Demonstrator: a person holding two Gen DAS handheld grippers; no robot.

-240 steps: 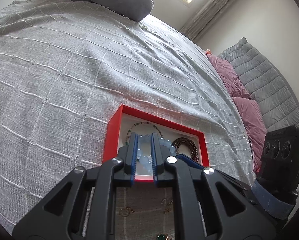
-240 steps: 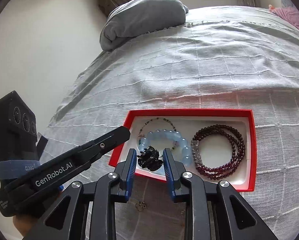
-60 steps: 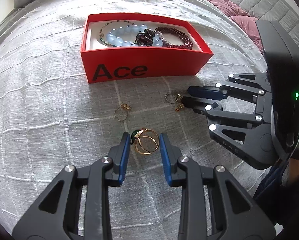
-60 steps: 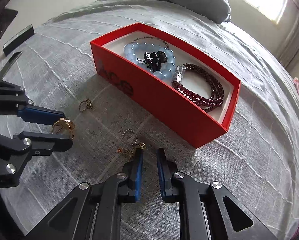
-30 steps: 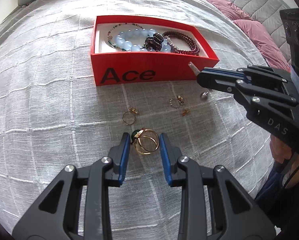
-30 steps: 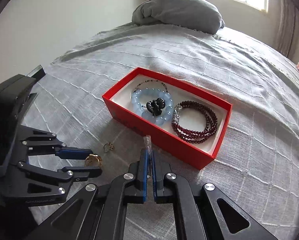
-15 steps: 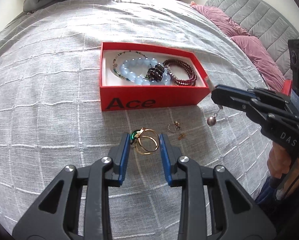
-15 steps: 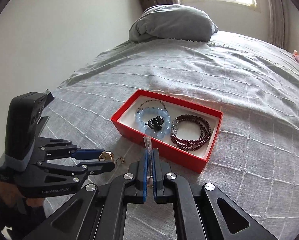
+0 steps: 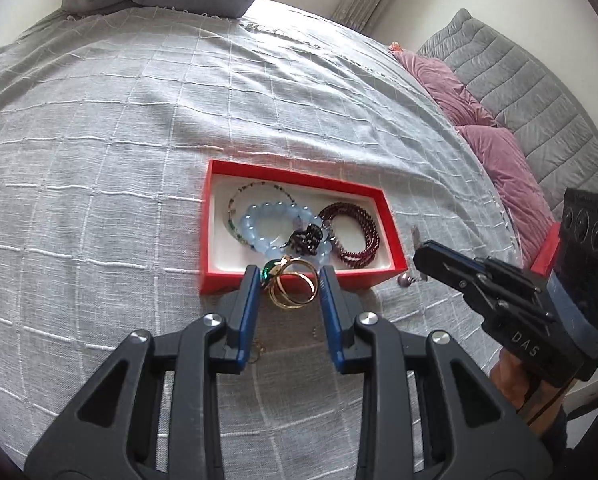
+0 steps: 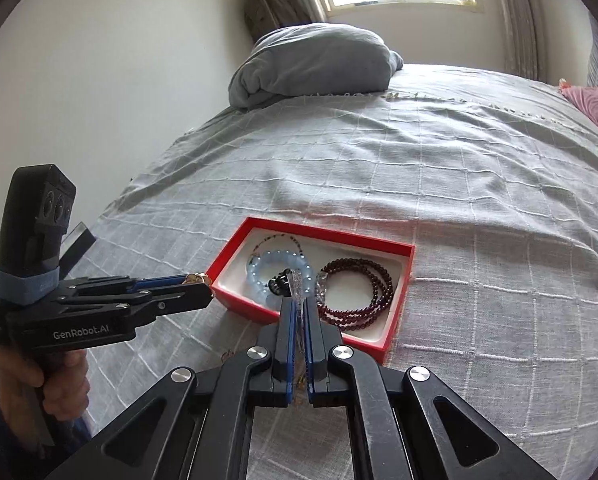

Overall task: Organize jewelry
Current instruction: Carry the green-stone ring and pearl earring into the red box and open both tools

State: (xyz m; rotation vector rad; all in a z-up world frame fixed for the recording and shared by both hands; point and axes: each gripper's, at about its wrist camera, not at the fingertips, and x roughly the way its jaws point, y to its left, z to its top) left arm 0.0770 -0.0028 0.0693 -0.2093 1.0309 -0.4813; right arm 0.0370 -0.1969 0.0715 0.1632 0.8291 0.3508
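Note:
My left gripper (image 9: 289, 276) is shut on a gold ring with a green stone (image 9: 291, 290), held in the air just in front of the red box (image 9: 209, 220). In the box lie a light blue bead bracelet (image 9: 267, 224), a dark red bead bracelet (image 9: 359, 236), a thin bead strand (image 9: 255, 192) and a black piece (image 9: 305, 236). My right gripper (image 10: 297, 302) is shut on a small clear tag (image 10: 297, 284). In the left wrist view a dark pearl drop (image 9: 403, 280) hangs under the right gripper (image 9: 421, 252), beside the box's right end.
Small loose earrings (image 9: 259, 348) lie on the grey checked bedspread (image 9: 99, 160), partly hidden behind my left fingers. A grey pillow (image 10: 311, 68) sits at the far edge, and pink cushions (image 9: 495, 148) lean on a quilted headboard (image 9: 539, 92). A hand (image 10: 59, 384) holds the left gripper.
Both grippers have risen and come closer to the red box, each still holding its piece. The ring now hangs at the box's front wall, and the pearl drop beside its right end.

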